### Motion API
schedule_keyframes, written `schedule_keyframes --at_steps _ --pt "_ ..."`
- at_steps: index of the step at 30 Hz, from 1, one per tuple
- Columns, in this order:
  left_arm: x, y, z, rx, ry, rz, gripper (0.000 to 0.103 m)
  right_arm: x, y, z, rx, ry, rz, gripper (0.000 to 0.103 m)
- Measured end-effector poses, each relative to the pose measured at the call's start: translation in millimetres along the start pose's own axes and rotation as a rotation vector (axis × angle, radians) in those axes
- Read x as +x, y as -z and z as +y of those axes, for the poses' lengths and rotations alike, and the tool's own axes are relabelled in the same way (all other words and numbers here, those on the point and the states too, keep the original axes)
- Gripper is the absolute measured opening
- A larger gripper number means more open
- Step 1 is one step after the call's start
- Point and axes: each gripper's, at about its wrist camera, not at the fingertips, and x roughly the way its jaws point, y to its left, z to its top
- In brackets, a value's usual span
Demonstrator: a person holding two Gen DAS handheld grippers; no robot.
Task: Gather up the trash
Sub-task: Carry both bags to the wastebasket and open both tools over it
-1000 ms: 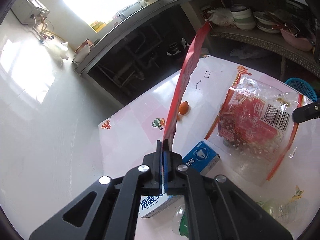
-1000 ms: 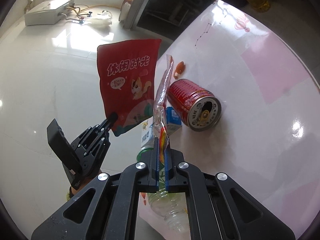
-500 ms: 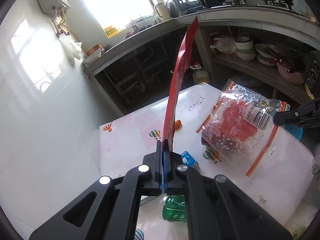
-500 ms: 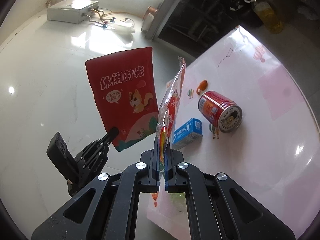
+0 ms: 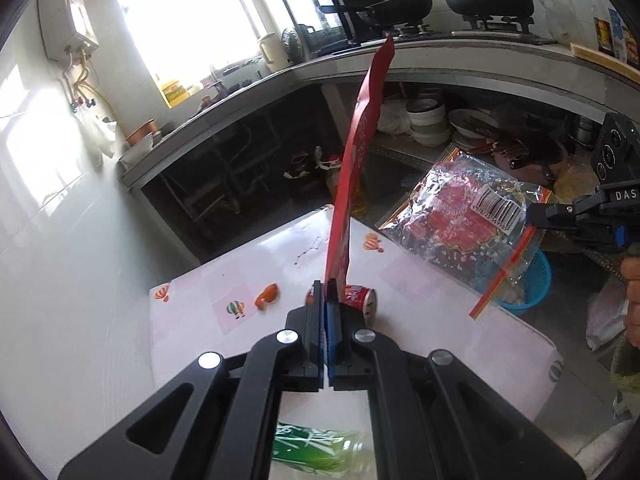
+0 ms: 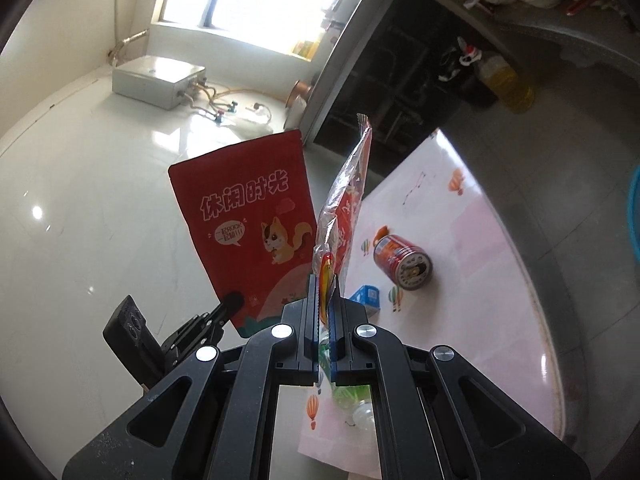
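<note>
Bright window [image 5: 180, 20], white tiled wall [image 5: 60, 240], kitchen counter [image 5: 440, 60] w/ stove.

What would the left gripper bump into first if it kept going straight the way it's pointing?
Probably the red can lying on the table just past the left gripper, which is shut on the red pouch. Depth is hard to judge, so it might pass over the can.

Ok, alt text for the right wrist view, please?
The right tongs pinch a clear crinkled plastic wrapper upright, beside a red squirrel-printed snack pouch held by the left tongs. Behind them a red drink can lies on the pink-patterned table.
</note>
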Motion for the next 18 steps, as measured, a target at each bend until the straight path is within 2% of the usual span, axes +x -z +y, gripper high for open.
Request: schedule_keyframes --at_steps 6,10,15,18 --pt "17 -23 -62 0.031 0.141 -0.016 0.0 -71 -7 -43 0.068 0.088 -0.135 0.002" --pt "40 -39 -107 0.03 0.255 0.007 0.001 -106 -6 -78 0.123 0.173 -0.206 0.002" --pt "83 -50 -153 -0.02 0.396 0.094 0.0 -131 0 -117 0.177 0.287 -0.257 0.002" --pt "124 -52 -184 -0.05 0.461 0.2 0.0 -138 0 -140 0.205 0.361 -0.274 0.002"
